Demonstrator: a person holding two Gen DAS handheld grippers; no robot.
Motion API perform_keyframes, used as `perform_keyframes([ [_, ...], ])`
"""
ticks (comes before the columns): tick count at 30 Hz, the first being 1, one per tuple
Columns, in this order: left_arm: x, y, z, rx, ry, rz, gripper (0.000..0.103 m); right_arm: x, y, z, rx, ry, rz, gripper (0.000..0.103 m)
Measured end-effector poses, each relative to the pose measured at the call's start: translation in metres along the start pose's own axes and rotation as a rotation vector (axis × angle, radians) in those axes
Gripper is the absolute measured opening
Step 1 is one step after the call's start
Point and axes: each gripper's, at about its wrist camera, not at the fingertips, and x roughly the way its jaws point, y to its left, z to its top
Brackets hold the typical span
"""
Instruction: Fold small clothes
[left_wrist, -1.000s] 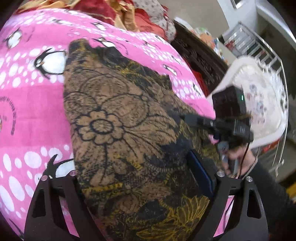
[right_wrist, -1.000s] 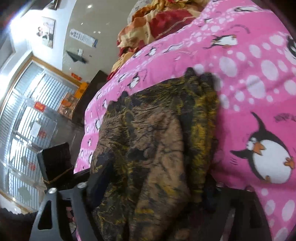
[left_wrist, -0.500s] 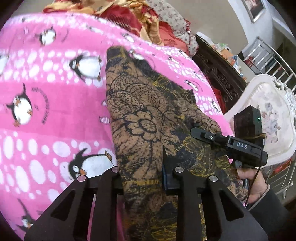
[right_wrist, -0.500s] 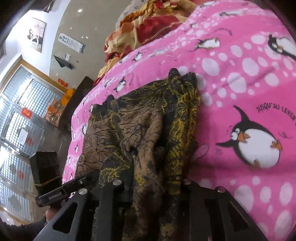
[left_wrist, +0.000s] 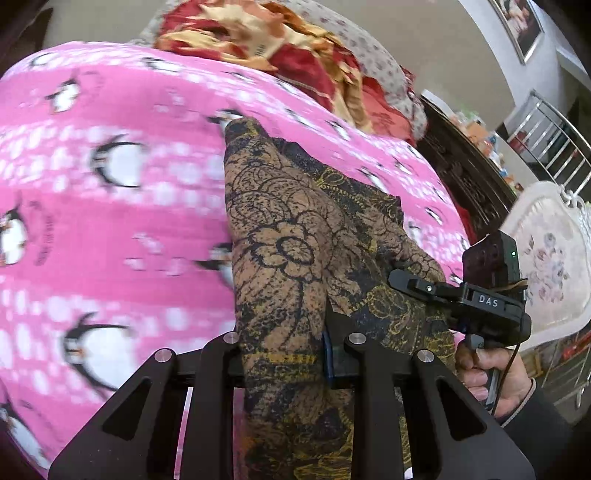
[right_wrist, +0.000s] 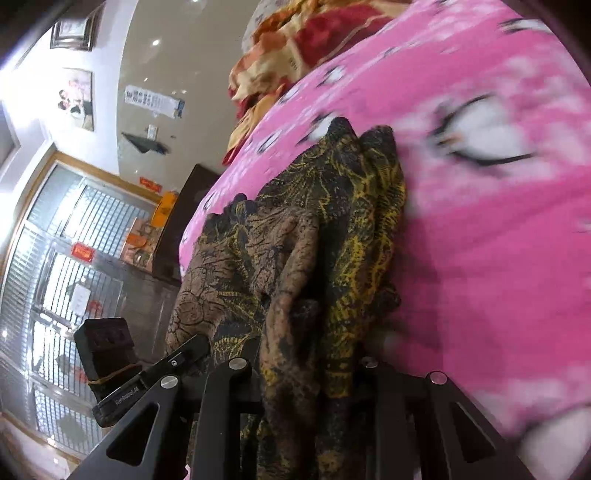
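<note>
A brown, black and yellow floral garment (left_wrist: 295, 251) lies lengthwise on a pink penguin-print blanket (left_wrist: 110, 206). My left gripper (left_wrist: 284, 350) is shut on its near edge, with cloth bunched between the jaws. My right gripper (right_wrist: 303, 365) is shut on the same garment (right_wrist: 295, 236), pinching a thick fold of it. The right gripper also shows in the left wrist view (left_wrist: 465, 299), held by a hand at the garment's right side. The left gripper shows in the right wrist view (right_wrist: 155, 376) at the lower left.
A red and yellow crumpled quilt (left_wrist: 295, 48) lies at the far end of the bed. A dark wooden cabinet (left_wrist: 465, 162) and a white ornate chair (left_wrist: 546, 251) stand to the right. Metal-barred windows (right_wrist: 66, 258) are beyond the bed edge.
Both grippers closed on the garment's near edge, gathering it into folds. The garment now looks narrower and both views have pulled back, showing more blanket.
</note>
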Motion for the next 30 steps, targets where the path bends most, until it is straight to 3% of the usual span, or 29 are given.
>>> perform_keyframes([
  [3, 0.000, 0.014, -0.006, -0.030, -0.008, -0.006, 0.021, 0.022, 0.012, -0.001, -0.017, 0.016, 0.018, 0.023],
  [6, 0.010, 0.020, -0.014, -0.034, 0.005, -0.006, 0.029, 0.027, 0.015, -0.003, -0.056, 0.010, -0.021, 0.023],
  [9, 0.003, 0.031, -0.012, -0.087, 0.015, -0.035, 0.035, 0.019, 0.010, -0.004, -0.015, 0.015, -0.005, 0.030],
  [13, -0.031, 0.030, -0.005, -0.029, -0.053, 0.007, 0.035, -0.018, 0.008, -0.007, 0.041, 0.025, -0.027, 0.031],
  [15, -0.043, 0.023, 0.005, 0.001, -0.103, 0.030, 0.035, -0.044, 0.022, -0.012, -0.018, -0.010, -0.098, 0.031],
  [18, -0.039, 0.004, 0.026, 0.028, -0.121, 0.031, 0.035, -0.069, 0.072, -0.025, -0.232, -0.058, -0.236, 0.031],
  [21, -0.018, -0.019, 0.048, 0.053, -0.155, 0.101, 0.035, -0.056, 0.126, -0.046, -0.468, -0.098, -0.383, 0.031],
  [24, 0.003, -0.021, 0.063, 0.014, -0.170, 0.196, 0.035, -0.022, 0.154, -0.059, -0.628, -0.064, -0.486, 0.030],
  [27, 0.021, -0.010, 0.073, -0.040, -0.162, 0.257, 0.035, 0.005, 0.152, -0.054, -0.581, -0.063, -0.609, 0.030],
  [30, 0.037, 0.003, 0.072, -0.072, -0.161, 0.269, 0.035, 0.029, 0.133, -0.040, -0.448, -0.064, -0.651, 0.031],
])
